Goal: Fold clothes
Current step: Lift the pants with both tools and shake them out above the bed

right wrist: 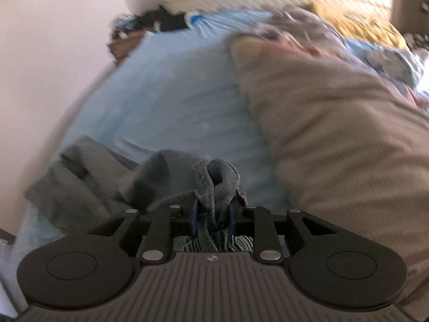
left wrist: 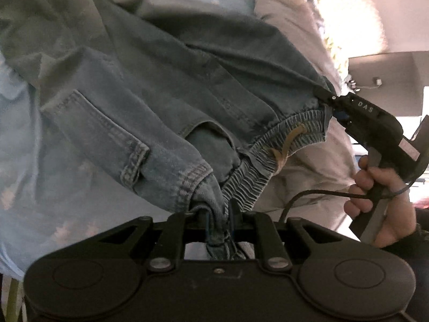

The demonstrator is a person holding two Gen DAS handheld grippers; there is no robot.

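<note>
A pair of blue denim trousers [left wrist: 161, 102] with an elastic waistband [left wrist: 270, 150] hangs stretched between both grippers above the bed. My left gripper [left wrist: 217, 214] is shut on one end of the waistband. My right gripper [left wrist: 328, 98] shows in the left wrist view, shut on the other end of the waistband, with a hand on its handle. In the right wrist view my right gripper [right wrist: 213, 214] is shut on bunched denim [right wrist: 187, 177], and the rest of the trousers trails down left. The trouser legs are partly out of view.
A light blue bedsheet [right wrist: 171, 102] covers the bed below. A beige blanket [right wrist: 335, 134] lies on its right half. Crumpled bedding and a yellow cloth [right wrist: 359, 24] lie at the far end. A white wall [right wrist: 53, 40] runs along the left.
</note>
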